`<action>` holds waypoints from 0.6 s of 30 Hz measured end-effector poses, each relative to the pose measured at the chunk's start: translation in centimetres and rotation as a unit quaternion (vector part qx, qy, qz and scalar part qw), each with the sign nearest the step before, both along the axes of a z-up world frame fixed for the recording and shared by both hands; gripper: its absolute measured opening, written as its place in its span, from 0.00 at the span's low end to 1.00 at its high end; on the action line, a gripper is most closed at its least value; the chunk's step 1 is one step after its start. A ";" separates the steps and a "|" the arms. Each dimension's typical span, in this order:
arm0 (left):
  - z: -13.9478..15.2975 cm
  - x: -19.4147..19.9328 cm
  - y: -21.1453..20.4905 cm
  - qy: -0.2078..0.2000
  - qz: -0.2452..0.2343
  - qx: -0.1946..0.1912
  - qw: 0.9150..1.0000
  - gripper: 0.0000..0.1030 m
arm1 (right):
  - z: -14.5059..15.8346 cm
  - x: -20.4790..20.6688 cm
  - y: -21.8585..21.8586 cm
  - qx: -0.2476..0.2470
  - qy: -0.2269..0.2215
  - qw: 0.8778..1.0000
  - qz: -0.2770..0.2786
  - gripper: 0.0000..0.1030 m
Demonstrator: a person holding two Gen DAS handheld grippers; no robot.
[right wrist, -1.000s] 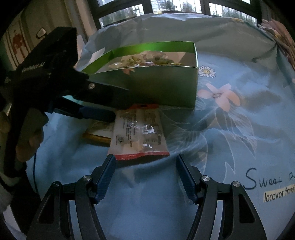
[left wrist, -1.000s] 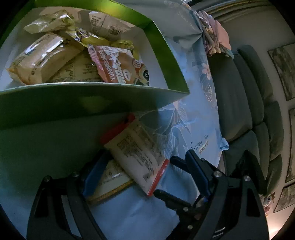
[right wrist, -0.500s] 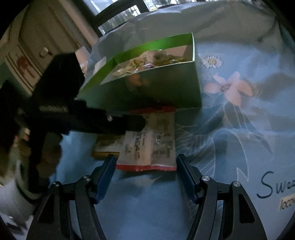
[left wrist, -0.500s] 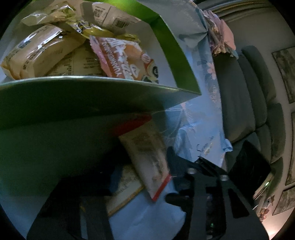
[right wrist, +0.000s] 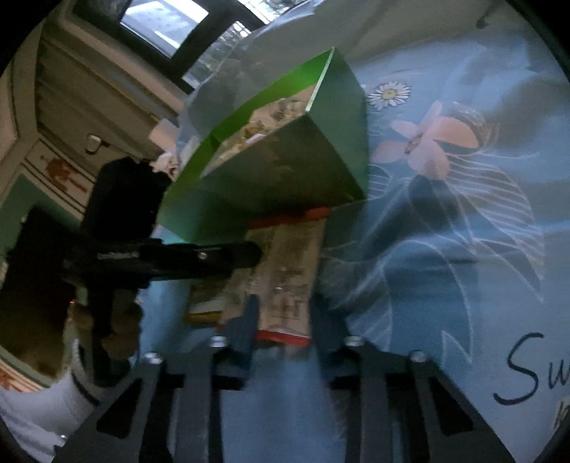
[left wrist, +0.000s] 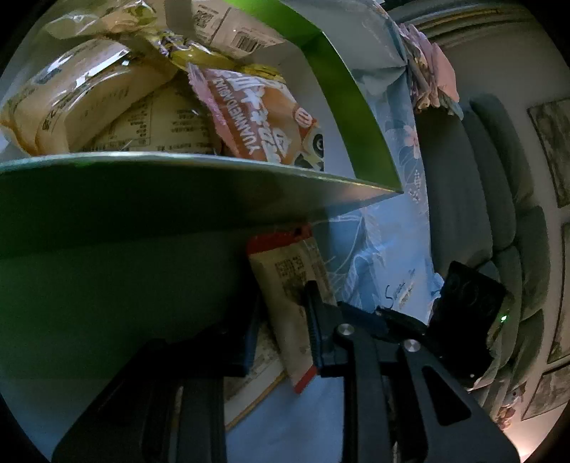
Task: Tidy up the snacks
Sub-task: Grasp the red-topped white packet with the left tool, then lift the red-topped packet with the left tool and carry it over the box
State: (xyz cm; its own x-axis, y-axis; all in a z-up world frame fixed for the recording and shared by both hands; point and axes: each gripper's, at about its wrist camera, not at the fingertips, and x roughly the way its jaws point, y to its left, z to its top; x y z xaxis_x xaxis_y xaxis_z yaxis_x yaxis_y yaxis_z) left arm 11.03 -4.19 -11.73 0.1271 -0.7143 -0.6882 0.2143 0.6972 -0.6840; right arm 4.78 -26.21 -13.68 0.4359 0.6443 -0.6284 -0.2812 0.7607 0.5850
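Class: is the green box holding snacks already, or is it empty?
Holding snacks. The green box is open-topped, and several wrapped packets lie piled inside.

Dim room, bluish cast. Grey-green cushioned sofa point(left wrist: 477, 199) beside bench. Framed pictures point(left wrist: 550, 142) on pale wall behind sofa. Dark-framed window point(right wrist: 171, 26) admits daylight. Blue floral cloth point(right wrist: 463, 220) with dark script lettering covers bench.

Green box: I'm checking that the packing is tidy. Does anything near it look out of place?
Yes. Two packets lie outside the green box on the blue cloth: a red-edged packet against its front wall, overlapping a gold-edged packet. The snacks inside are piled loosely.
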 end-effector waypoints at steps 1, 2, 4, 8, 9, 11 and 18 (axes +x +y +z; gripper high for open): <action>0.0 0.0 0.0 0.001 0.000 -0.001 1.000 0.22 | -0.1 0.1 0.1 -0.013 0.001 1.000 -0.007 0.10; 0.0 0.0 0.0 -0.002 0.000 0.001 1.000 0.22 | 0.1 -0.8 -0.5 -0.014 -0.001 1.000 -0.006 0.10; 0.1 0.0 0.0 -0.009 -0.002 0.007 1.000 0.22 | 0.5 -1.0 -0.4 -0.032 -0.009 0.999 -0.008 0.09; 0.6 0.1 -0.3 -0.011 -0.001 0.004 1.000 0.23 | 0.8 -1.4 -0.7 -0.023 -0.013 0.999 -0.024 0.06; 0.8 0.0 -0.3 -0.014 -0.001 0.003 1.000 0.23 | 1.0 -1.7 -0.7 -0.022 -0.019 0.999 -0.027 0.05; 1.5 -0.5 -0.3 -0.026 -0.005 0.005 1.000 0.23 | 1.4 -2.2 -0.6 -0.019 -0.025 0.999 -0.028 0.05; 4.6 -2.3 -0.2 -0.077 -0.010 0.000 0.997 0.23 | 4.4 -3.8 -0.5 -0.017 -0.064 0.997 -0.035 0.05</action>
